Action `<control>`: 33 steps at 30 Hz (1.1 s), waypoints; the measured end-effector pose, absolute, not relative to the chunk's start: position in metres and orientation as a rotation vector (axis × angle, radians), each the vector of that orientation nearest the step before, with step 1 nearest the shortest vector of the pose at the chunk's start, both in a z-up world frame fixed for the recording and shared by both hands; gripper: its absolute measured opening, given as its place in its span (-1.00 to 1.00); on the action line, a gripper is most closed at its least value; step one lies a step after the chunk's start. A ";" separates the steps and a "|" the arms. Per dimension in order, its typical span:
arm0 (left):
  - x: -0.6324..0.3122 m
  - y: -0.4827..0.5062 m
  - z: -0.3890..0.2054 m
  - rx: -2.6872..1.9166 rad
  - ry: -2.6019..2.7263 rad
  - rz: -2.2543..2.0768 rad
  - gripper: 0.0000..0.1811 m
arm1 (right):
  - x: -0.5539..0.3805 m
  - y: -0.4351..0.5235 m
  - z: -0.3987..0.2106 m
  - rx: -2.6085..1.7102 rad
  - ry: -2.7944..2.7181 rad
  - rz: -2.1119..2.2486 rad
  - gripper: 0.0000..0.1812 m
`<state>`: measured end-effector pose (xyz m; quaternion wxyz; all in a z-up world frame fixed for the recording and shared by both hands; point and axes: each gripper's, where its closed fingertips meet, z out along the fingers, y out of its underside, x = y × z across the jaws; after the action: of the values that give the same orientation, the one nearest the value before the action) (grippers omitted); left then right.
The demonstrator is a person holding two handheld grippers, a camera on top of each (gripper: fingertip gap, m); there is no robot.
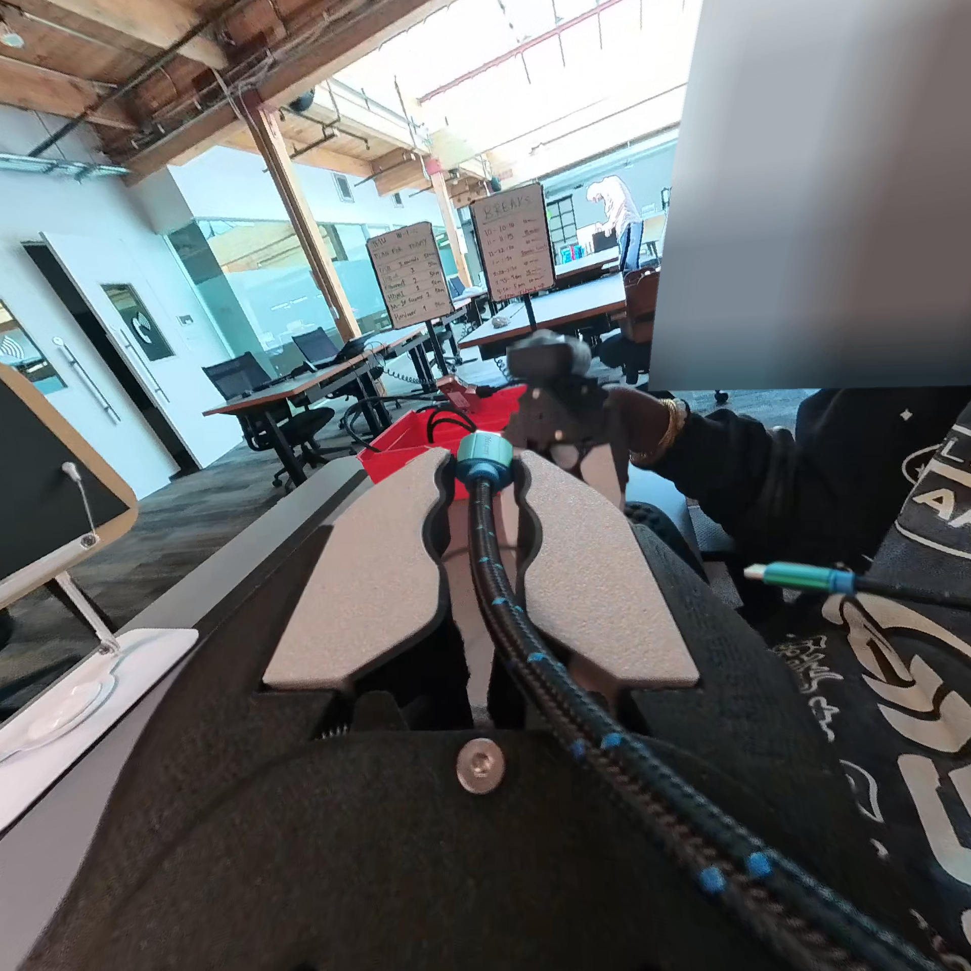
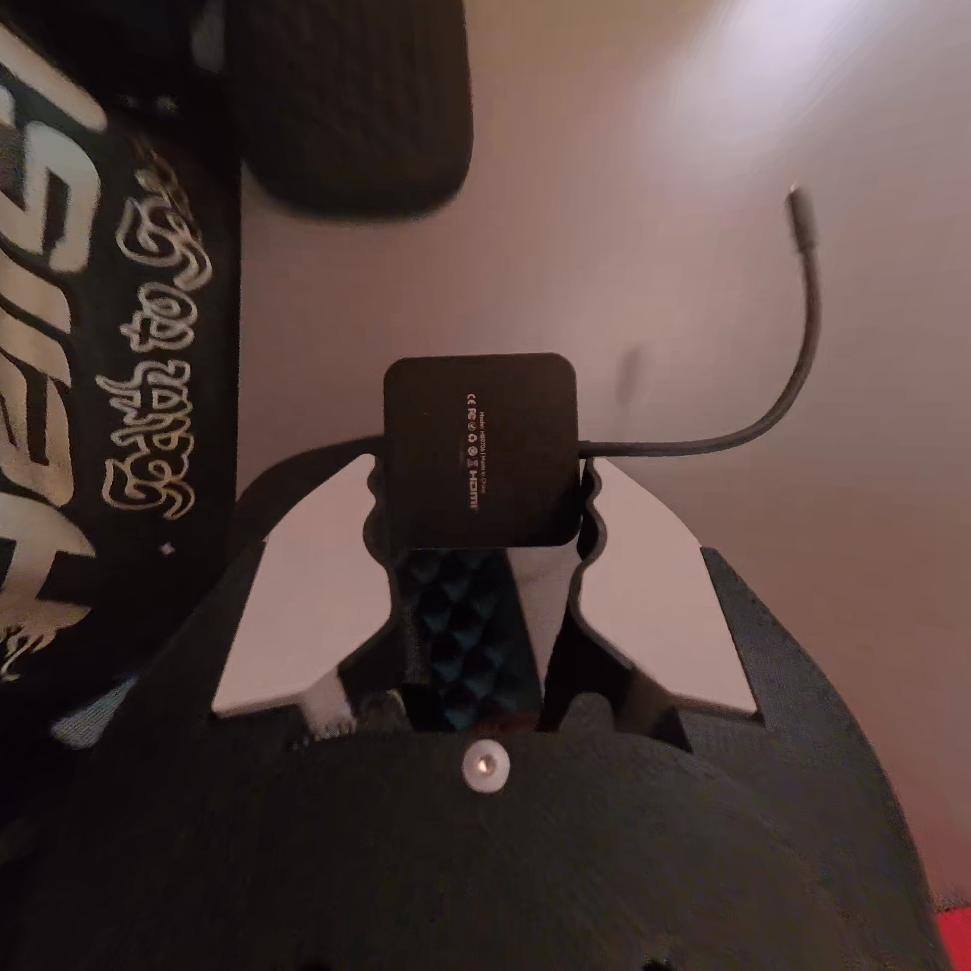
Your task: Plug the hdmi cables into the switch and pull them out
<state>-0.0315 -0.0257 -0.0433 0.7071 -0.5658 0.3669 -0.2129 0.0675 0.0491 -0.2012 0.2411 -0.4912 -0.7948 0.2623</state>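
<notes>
My left gripper (image 1: pixel 482 468) is shut on a black braided HDMI cable with blue flecks (image 1: pixel 504 594), just behind its teal plug (image 1: pixel 482 451), which sticks out past the fingertips. Another teal plug (image 1: pixel 798 575) hangs free at the right. My right gripper (image 2: pixel 479 473) is shut on the sides of a small black square switch (image 2: pixel 479 420) and holds it over a pale table (image 2: pixel 683 315). A thin black lead (image 2: pixel 777 399) runs right from the switch and curls up to a loose end. In the left wrist view the right gripper (image 1: pixel 557 415) shows blurred beyond the plug, held by a hand.
A red bin (image 1: pixel 415 446) holding cables stands behind the plug. A person in a black printed shirt (image 1: pixel 893 683) is close on the right. A monitor on a stand (image 1: pixel 58 473) is at the left. A black padded object (image 2: pixel 347 105) lies at the top of the right wrist view.
</notes>
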 end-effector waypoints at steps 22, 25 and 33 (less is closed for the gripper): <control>0.035 -0.036 -0.075 -1.374 1.049 -0.429 -0.78 | 0.057 0.007 -0.098 -0.802 -1.819 0.756 -0.21; 0.035 -0.035 -0.078 -1.380 1.056 -0.434 -0.78 | 0.055 0.003 -0.102 -0.800 -1.842 0.720 -0.21; 0.037 -0.034 -0.089 -1.386 1.129 -0.343 -0.78 | 0.051 0.000 -0.108 -0.800 -1.859 0.709 -0.21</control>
<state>0.0367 -0.0339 -0.0892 0.6137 -0.6010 0.4899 -0.1488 0.0511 0.0000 -0.1081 0.4782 -0.3276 -0.7613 0.2906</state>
